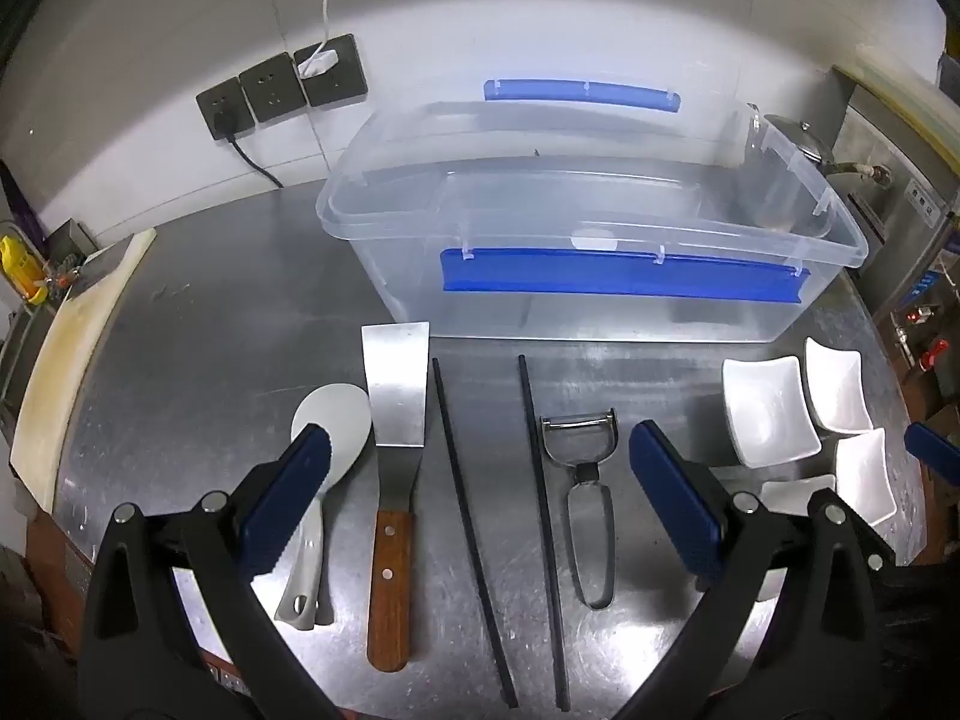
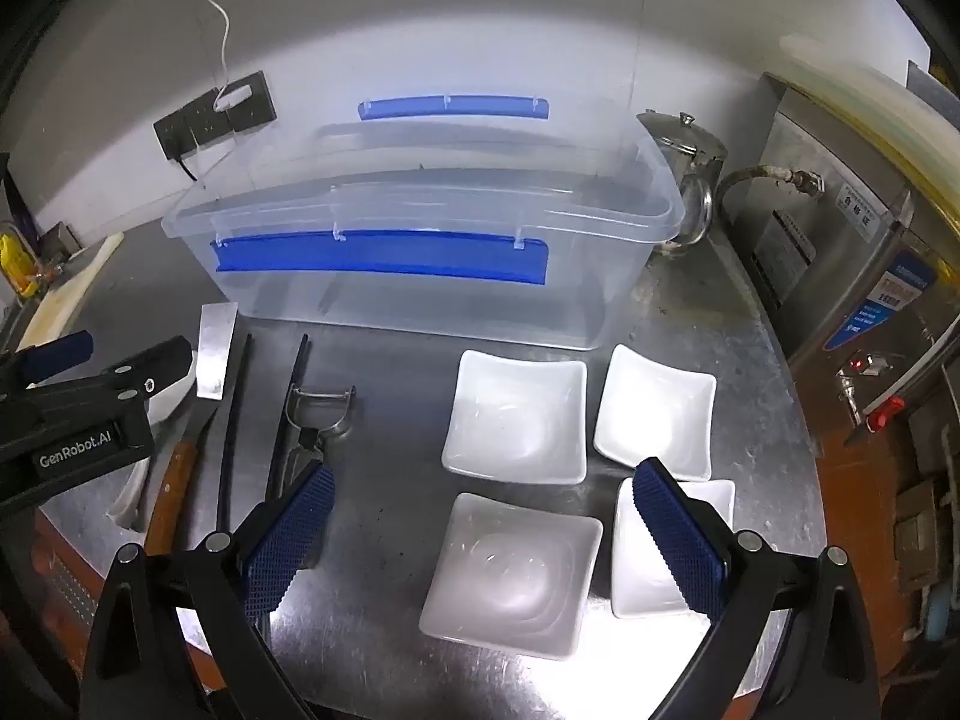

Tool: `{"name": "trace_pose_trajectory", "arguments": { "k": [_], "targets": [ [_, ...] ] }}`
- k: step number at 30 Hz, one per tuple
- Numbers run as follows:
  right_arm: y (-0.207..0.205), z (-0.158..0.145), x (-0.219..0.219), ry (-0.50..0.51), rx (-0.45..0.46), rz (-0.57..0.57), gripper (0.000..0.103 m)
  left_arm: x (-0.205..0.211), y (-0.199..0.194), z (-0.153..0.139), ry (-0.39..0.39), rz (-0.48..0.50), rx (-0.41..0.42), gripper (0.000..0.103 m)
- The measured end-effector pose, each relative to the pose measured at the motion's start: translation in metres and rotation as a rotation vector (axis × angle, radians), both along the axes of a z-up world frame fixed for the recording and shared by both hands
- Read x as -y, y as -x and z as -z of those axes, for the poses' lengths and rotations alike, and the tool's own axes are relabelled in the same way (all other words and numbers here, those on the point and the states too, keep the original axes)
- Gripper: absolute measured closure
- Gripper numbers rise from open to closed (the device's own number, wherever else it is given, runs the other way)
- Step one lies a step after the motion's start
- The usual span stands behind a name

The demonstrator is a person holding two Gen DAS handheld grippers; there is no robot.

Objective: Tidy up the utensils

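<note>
Left gripper [image 1: 480,474] jaws wide, empty, over the utensils on the table [image 1: 210,312]: rice paddle [image 1: 336,420], spatula [image 1: 396,402], chopsticks [image 1: 462,468], peeler [image 1: 585,468]. Clear bin [image 1: 600,276] at 12 o'clock. Only my right view showed four white dishes [image 2: 516,414] whole; right gripper [image 2: 480,534] jaws wide, empty.

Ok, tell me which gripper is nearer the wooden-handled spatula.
Left. The left gripper hangs open right above the spatula; the right gripper hangs open over the white dishes, off to the spatula's right.

Kettle [image 2: 684,144], wall sockets [image 1: 282,93], cutting board [image 1: 72,348].
</note>
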State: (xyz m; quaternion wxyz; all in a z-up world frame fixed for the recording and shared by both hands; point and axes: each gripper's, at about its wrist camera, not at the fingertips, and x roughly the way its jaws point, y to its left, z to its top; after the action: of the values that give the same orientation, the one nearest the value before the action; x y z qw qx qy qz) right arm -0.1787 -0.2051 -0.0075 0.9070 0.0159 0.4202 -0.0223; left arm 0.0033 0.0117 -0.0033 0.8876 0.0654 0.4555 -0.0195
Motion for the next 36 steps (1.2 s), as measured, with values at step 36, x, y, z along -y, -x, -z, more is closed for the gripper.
{"name": "trace_pose_trajectory", "arguments": {
  "k": [36],
  "targets": [
    [-0.005, 0.012, 0.005, 0.039, -0.071, 0.055, 0.004, 0.017, -0.008, 0.017, -0.009, 0.055, -0.059, 0.007]
  ]
}}
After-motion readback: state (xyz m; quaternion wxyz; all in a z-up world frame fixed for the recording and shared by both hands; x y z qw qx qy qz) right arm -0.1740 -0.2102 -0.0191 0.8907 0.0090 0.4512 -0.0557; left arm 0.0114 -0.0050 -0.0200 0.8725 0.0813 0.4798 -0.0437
